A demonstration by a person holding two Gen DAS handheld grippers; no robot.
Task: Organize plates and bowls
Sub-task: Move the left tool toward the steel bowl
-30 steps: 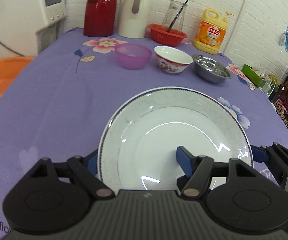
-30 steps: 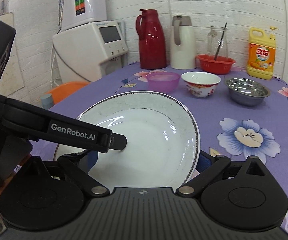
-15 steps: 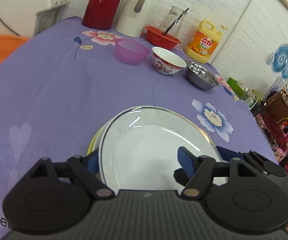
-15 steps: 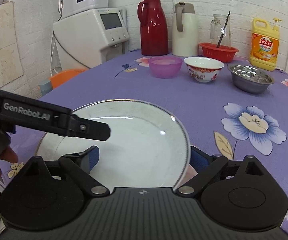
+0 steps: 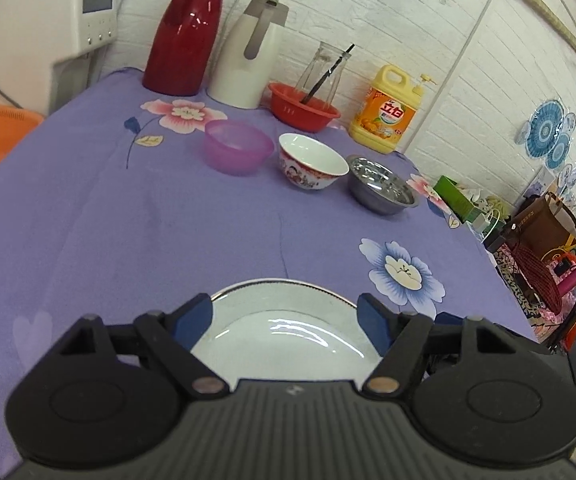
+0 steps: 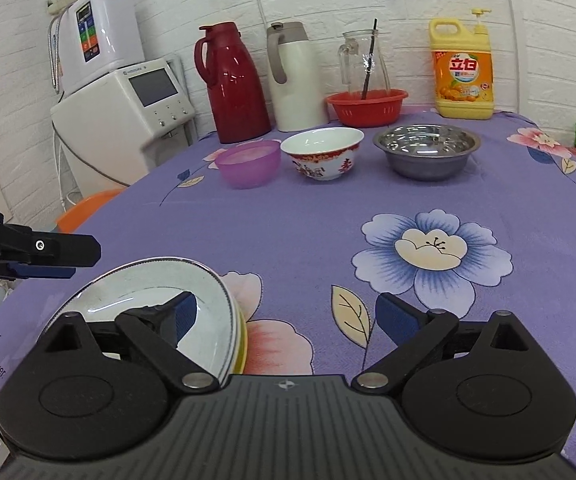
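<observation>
White plate [image 5: 284, 320] stacked, both tools open

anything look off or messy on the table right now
Nothing stands out. The white plate sits stacked on a yellow-edged plate at the near edge, slightly offset but flat. The purple bowl, patterned bowl and steel bowl stand upright in a row, with no spills or visible damage.
</observation>
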